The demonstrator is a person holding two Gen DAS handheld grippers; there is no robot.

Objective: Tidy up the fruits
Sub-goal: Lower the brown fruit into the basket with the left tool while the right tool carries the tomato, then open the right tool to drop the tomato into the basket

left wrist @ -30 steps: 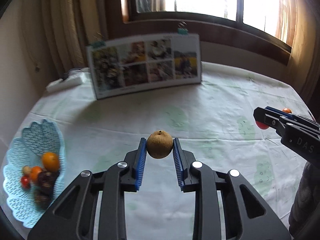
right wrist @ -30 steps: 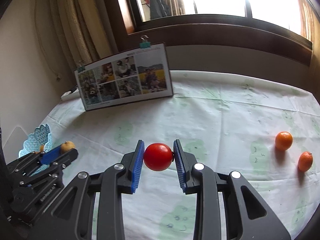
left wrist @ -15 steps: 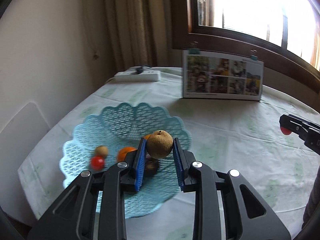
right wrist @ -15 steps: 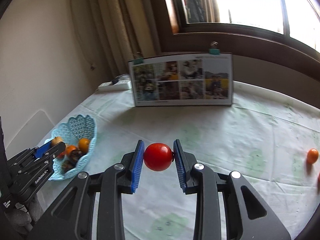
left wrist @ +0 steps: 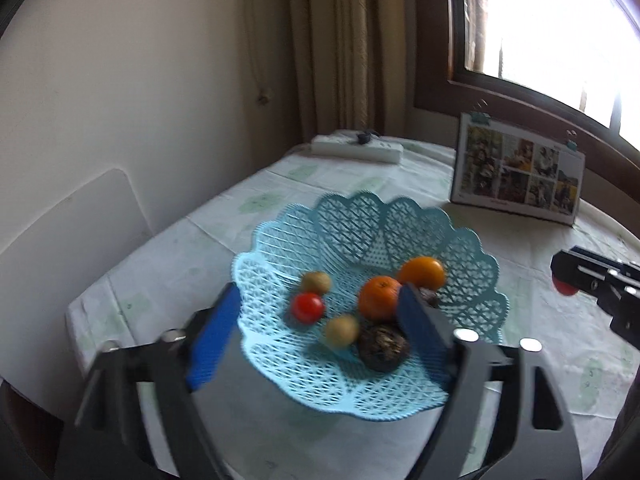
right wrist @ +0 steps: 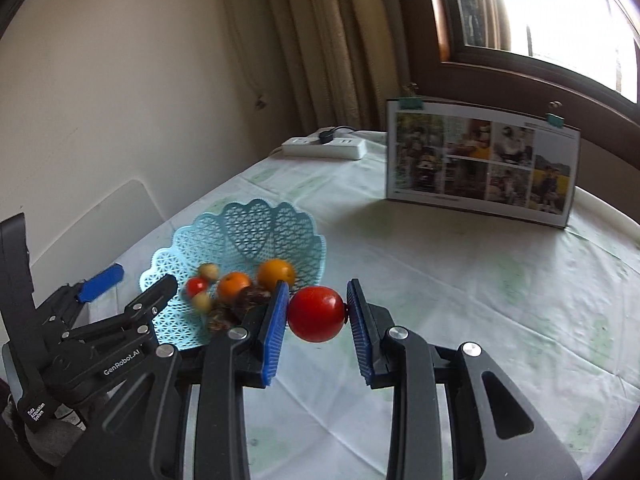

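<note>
The left gripper was spread wide with nothing between its blue pads, hanging right over the light blue lattice basket. The right gripper was clamped on a shiny red tomato, pads pressed against both sides, held above the tablecloth just to the right of the basket.

The fruit looked pretty varied. In the basket sat two oranges, bright and touching each other, a small red tomato, two little tan-brown round fruits, one near the far side and one blurry in the middle, plus a dark wrinkly fruit at the near edge. The basket itself had scalloped, heart-shaped openwork around the rim and sat near the table's left edge.

The left wrist camera looked almost straight down into the basket, so each fruit showed separately; there the right gripper only appeared as a black tip at the far right with a sliver of red under it. The right wrist camera was the one that showed the held tomato properly, and it caught the left gripper from the side, fingers apart over the basket's near rim. It also gave a clearer look at the photo board standing by the window and the white power strip beyond the basket.
</note>
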